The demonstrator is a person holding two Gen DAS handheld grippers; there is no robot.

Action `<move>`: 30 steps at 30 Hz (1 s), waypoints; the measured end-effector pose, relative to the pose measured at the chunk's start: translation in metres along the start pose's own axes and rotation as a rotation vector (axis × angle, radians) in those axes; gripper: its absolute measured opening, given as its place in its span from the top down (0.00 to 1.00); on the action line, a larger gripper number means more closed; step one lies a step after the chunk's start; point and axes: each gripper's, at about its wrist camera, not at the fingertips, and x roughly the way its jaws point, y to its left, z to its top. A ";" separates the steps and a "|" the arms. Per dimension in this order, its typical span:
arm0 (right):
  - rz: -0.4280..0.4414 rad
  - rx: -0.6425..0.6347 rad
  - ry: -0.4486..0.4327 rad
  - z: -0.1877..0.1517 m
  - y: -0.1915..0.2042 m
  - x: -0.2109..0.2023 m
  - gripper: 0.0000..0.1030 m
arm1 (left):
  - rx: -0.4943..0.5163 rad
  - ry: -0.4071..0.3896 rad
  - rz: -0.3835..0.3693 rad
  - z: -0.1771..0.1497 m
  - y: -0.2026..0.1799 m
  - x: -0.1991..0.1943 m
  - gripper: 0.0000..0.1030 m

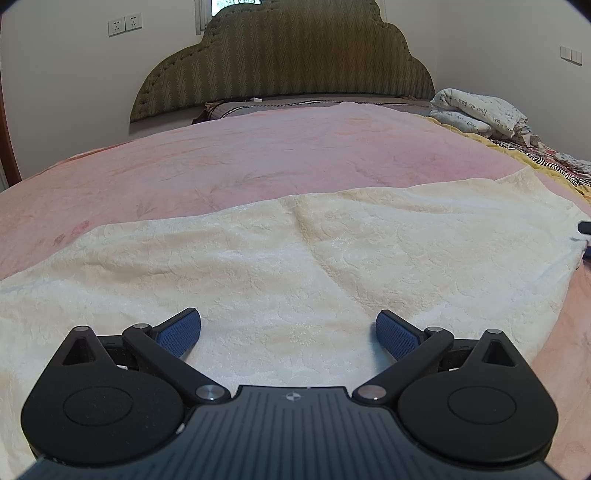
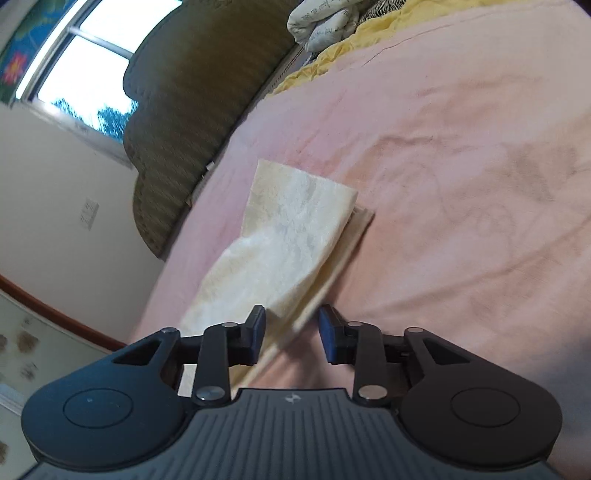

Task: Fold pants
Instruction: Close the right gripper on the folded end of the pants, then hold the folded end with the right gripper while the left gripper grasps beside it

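The cream pants (image 1: 295,254) lie spread flat across the near part of a bed covered with a pink bedspread (image 1: 258,155). In the left wrist view the textured cream fabric runs from the left edge to the far right, with a shallow crease near its middle.

The left gripper (image 1: 288,332) hovers low over the near part of the pants. Its jaws are spread wide; the blue pads (image 1: 179,332) stand well apart and nothing lies between them. Whether the pads touch the fabric below cannot be determined.

At the far right edge of the left wrist view, a small dark part sits at the right end of the pants; its identity cannot be confirmed.

In the right wrist view, which is tilted and slightly blurred, the pants (image 2: 291,236) appear as a long strip running away from the camera, with an upper layer lying over a lower layer whose edge shows along the right side. The right gripper (image 2: 291,330) is at the near end of this strip. Its jaws are partly open, and the layered edge of the fabric passes between the blue pads (image 2: 327,332). The pads are not closed on the fabric.

Behind the bed stands an olive padded headboard (image 1: 288,62). Wall sockets (image 1: 125,24) sit to its left. A bundled printed quilt (image 1: 476,110) rests at the far right corner of the bed, beside a yellow blanket (image 2: 332,55). A window (image 2: 81,62) shows at upper left in the right wrist view.
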 end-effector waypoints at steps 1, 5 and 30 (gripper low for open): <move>0.010 0.017 -0.014 0.003 -0.001 0.004 0.69 | -0.004 -0.002 -0.006 0.000 0.001 0.000 0.00; 0.067 0.107 -0.072 0.015 -0.007 0.020 0.69 | -0.032 -0.019 -0.048 -0.001 0.006 -0.004 0.01; -0.033 -0.649 -0.168 -0.024 0.131 0.038 0.86 | -0.814 0.115 -0.660 0.023 0.056 0.018 0.02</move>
